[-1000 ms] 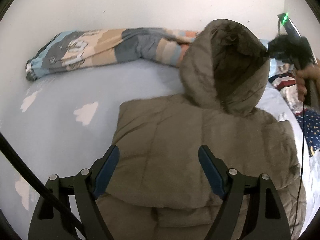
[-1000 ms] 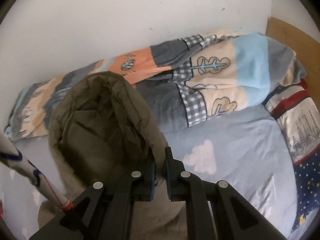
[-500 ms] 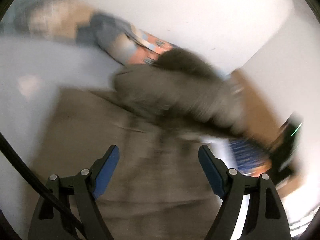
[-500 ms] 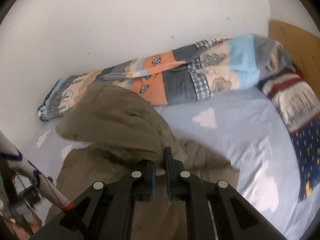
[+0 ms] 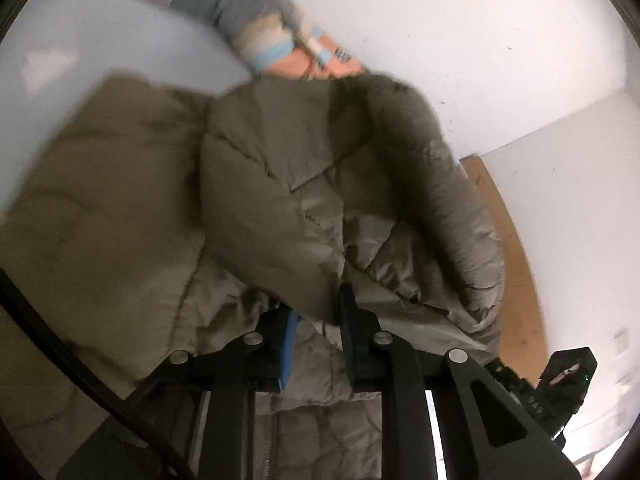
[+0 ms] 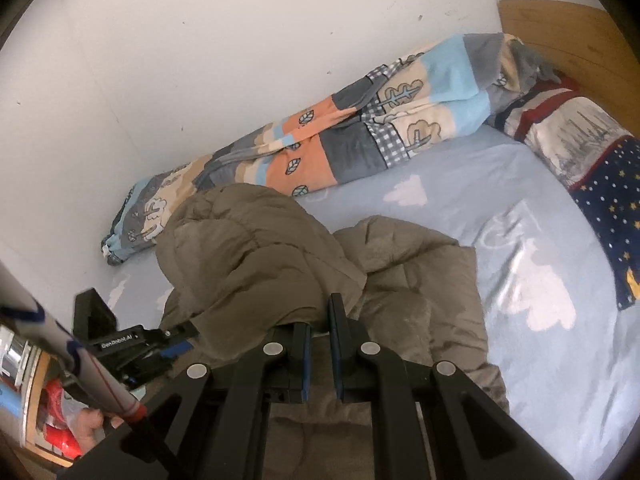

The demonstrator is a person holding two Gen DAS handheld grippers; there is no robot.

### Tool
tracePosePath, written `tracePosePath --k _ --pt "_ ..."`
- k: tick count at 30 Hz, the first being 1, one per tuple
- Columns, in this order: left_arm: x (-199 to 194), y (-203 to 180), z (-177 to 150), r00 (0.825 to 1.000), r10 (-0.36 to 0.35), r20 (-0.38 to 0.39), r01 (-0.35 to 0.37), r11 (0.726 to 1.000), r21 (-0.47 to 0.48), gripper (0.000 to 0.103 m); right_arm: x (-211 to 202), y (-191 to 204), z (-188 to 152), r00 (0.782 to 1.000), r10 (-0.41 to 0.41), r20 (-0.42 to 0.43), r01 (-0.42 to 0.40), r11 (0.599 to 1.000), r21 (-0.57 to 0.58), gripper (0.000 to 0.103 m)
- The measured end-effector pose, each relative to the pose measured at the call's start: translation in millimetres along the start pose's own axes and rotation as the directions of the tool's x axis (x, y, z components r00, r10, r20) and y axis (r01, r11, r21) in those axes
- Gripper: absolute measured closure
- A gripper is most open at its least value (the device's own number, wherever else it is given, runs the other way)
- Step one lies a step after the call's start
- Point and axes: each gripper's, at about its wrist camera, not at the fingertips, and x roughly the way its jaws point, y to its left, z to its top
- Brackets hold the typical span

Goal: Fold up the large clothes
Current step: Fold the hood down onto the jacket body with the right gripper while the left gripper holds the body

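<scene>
Jacket (image 5: 280,184), one olive puffer with a hood, is seen in the left wrist view lying on the pale blue bed sheet (image 5: 100,48), its hood (image 5: 420,184) flopped forward over the body. The left gripper (image 5: 316,332) has just been closing, and a fold of hood fabric is now pinched between its blue pads (image 5: 289,344). The picture is smeared, so how deep the bite goes cannot be told.

In the right wrist view the same jacket is found mid-bed, below a rolled patchwork quilt (image 6: 340,132) set against the wall. The right gripper (image 6: 320,340) is seen with its fingers pressed nearly together on the hood's edge.

Risks to be weighed: slippery padded fabric could be lost from a shallow pinch if the hood is pulled fast, and a lopsided fold could be caused by uneven pulling between the two grips.

Counted: one jacket, one quilt, two grippers, one starred pillow (image 6: 600,184).
</scene>
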Motion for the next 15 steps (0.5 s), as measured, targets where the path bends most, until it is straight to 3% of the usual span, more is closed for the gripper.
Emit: tracePosePath --k 2,6,10,13,15 --pt "-13.7 -9.4 -7.0 0.997 0.066 0.048 -0.068 0.996 0.054 0.086 1.1 -0.6 -10.7 1.000 -0.019 -0.022 0.019 1.000 -0.006 0.094" --pt "-21.8 -1.4 -19.7 0.988 0.147 0.050 -0.150 0.987 0.054 0.086 26.1 -0.8 -34.9 0.992 -0.079 -0.103 0.074 0.996 -0.049 0.094" --pt "-3.6 21.0 -36.2 0.963 0.267 -0.029 -0.266 0.963 0.048 0.086 67.6 2.0 -61.9 0.959 -0.216 -0.182 0.185 0.967 -0.176 0.093" --pt "8.2 27.0 -38.5 0.957 0.285 -0.055 -0.284 0.959 0.022 0.086 91.6 -1.8 -78.8 0.927 -0.290 -0.237 0.236 0.944 -0.230 0.093" --pt "7.5 21.6 -35.5 0.954 0.296 -0.045 -0.294 0.955 0.046 0.086 91.4 -2.4 -79.7 0.925 -0.291 -0.244 0.236 0.944 -0.232 0.091"
